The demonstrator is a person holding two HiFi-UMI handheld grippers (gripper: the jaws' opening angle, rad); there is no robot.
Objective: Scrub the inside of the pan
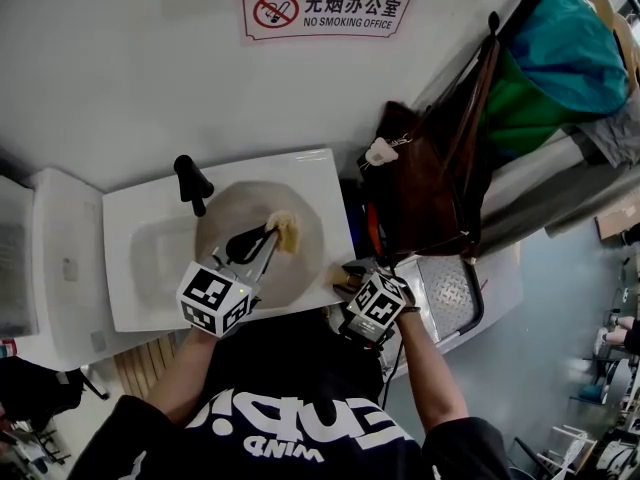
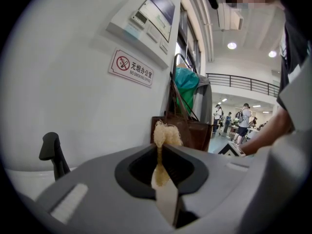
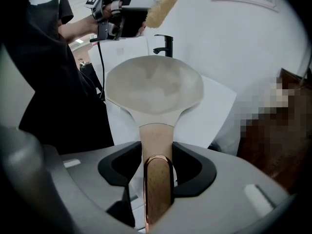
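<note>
White wall with a no-smoking sign backs a white sink with a black tap at its far left; a brown bag hangs to the right. The pan is held over the sink, bowl facing up. Its handle runs straight back into the right gripper, whose jaws are clamped tight on it. So the pan's long axis goes from the near right, where that gripper is, out toward the tap. The left gripper has its jaws pinched narrow on the flat stem of a fibrous scrubber, with the tuft sticking out beyond the tips. From the head view the tuft sits over the middle of the bowl. The right gripper view shows it raised well clear above the far left rim and not touching the pan. The bowl therefore lies below the left jaws, and that hand is the one free to reach it. The next move looks like a drop down into the bowl while the right gripper holds the handle steady.
</note>
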